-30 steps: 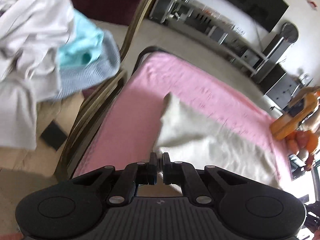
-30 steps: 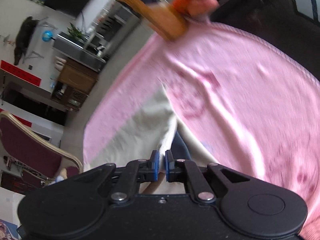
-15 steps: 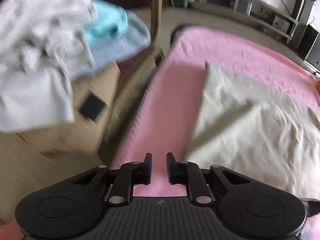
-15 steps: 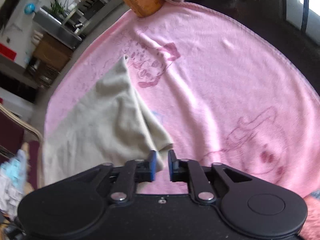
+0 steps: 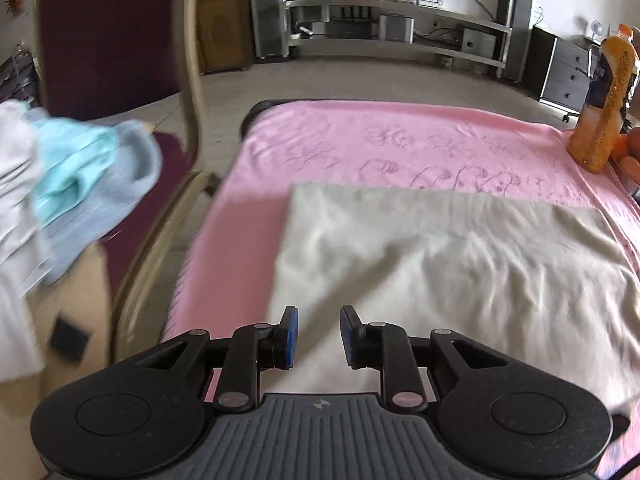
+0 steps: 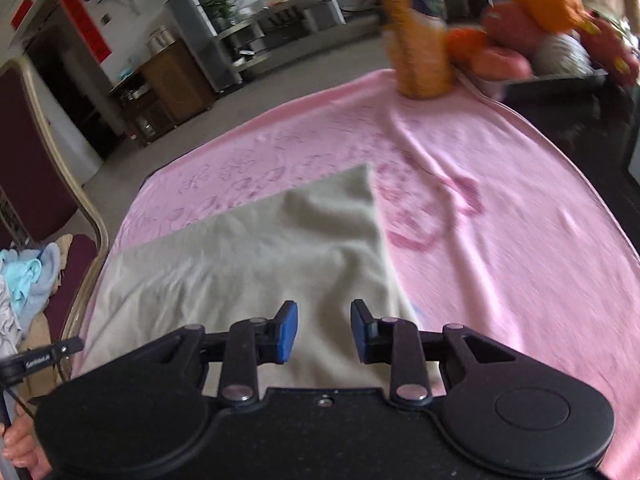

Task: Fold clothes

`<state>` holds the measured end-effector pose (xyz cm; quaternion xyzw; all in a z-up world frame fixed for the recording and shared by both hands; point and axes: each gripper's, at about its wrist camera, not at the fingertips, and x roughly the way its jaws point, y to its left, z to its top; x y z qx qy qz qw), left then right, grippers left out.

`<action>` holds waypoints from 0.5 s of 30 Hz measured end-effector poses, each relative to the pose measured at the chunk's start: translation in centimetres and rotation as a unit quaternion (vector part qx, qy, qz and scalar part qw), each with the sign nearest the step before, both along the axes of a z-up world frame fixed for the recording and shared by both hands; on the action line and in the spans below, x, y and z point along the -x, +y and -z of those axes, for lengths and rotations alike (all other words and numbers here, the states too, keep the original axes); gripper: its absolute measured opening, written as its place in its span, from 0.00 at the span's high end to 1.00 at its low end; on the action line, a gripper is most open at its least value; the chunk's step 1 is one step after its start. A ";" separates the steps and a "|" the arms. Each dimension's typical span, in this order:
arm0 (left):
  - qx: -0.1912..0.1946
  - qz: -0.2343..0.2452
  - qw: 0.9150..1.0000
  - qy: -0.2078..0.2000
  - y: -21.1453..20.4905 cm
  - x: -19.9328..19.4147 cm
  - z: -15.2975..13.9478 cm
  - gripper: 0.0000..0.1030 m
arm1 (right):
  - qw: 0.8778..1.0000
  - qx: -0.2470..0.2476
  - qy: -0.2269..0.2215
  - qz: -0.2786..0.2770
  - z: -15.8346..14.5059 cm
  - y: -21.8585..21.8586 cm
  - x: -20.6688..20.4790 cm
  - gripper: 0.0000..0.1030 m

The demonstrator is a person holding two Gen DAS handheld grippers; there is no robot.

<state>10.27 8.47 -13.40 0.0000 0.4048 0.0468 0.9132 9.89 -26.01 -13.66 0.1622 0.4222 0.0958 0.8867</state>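
A cream garment [image 5: 460,264] lies flat on the pink blanket [image 5: 360,140] that covers the table; it also shows in the right wrist view [image 6: 260,256] on the blanket [image 6: 500,240]. My left gripper [image 5: 319,334] is open and empty above the garment's near left part. My right gripper [image 6: 324,330] is open and empty above the garment's near right part. A pile of other clothes [image 5: 76,176], white, turquoise and light blue, sits on a chair to the left.
A dark red chair [image 5: 108,32] with a gold frame stands left of the table. An orange juice bottle [image 5: 604,100] stands at the blanket's far right corner, with fruit [image 6: 532,32] beside it. A media shelf [image 5: 392,28] lines the far wall.
Both grippers were shut on the cream garment's edge, then opened and let it go. The garment now lies spread flat, and both grippers have drawn back toward its near side.
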 end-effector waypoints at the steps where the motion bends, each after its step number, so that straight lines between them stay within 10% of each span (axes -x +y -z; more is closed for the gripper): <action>1: -0.001 0.002 1.000 -0.002 -0.3 -0.5 0.3 0.79 | 1.000 0.007 -0.006 -0.004 0.0 0.6 -0.5 0.72; 7: -0.036 0.026 0.999 0.014 -2.2 -2.6 3.2 0.78 | 0.993 0.094 -0.056 -0.038 1.5 4.0 -3.0 0.72; 15: -0.132 0.101 0.984 0.062 -3.6 1.5 2.8 0.78 | 0.977 0.191 0.015 -0.099 3.3 5.3 -1.2 0.73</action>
